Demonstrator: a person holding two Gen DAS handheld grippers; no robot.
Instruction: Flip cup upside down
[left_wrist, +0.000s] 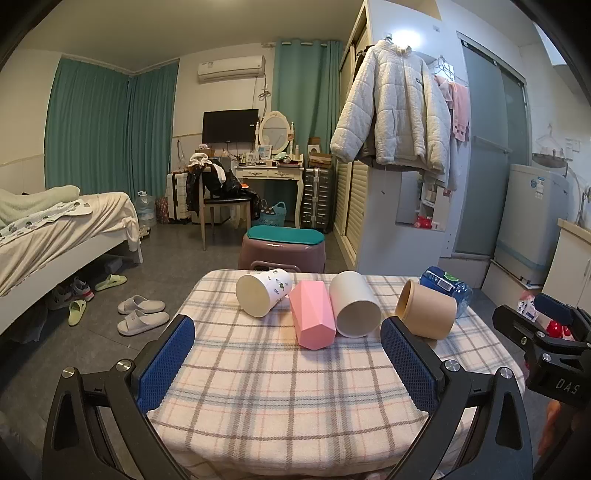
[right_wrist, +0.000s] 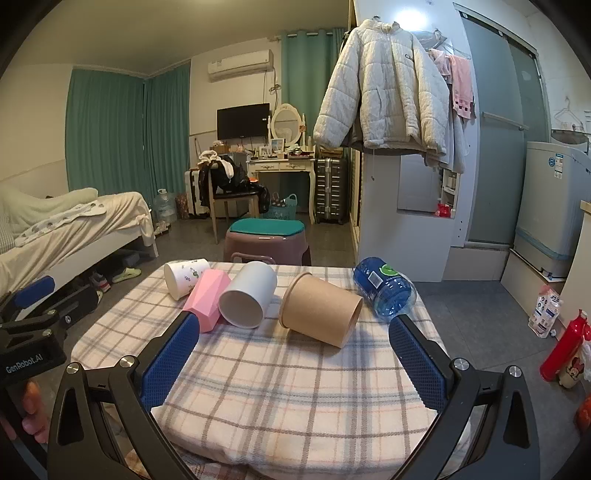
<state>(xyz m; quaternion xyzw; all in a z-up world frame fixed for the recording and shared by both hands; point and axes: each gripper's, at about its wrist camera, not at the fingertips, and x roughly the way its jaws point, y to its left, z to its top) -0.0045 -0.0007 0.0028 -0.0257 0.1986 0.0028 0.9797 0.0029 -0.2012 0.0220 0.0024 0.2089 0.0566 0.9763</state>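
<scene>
Several cups lie on their sides on the plaid tablecloth (left_wrist: 258, 387). From left to right they are a white printed cup (left_wrist: 263, 296), a pink faceted cup (left_wrist: 313, 319), a plain white cup (left_wrist: 354, 308) and a brown paper cup (left_wrist: 424, 309). My left gripper (left_wrist: 286, 347) is open, hovering over the near half of the table, short of the cups. My right gripper (right_wrist: 291, 345) is open too, with the brown paper cup (right_wrist: 320, 309) just beyond its fingertips. Also in the right wrist view are the white cup (right_wrist: 246, 299), the pink cup (right_wrist: 207, 300) and the printed cup (right_wrist: 185, 277).
A blue water bottle (right_wrist: 384, 288) lies at the table's far right corner. A purple stool (left_wrist: 282, 249) with a teal cushion stands just behind the table. A bed (left_wrist: 55, 236) is at the left, with slippers (left_wrist: 140, 314) on the floor. A red bottle (right_wrist: 563, 345) stands on the floor at the right.
</scene>
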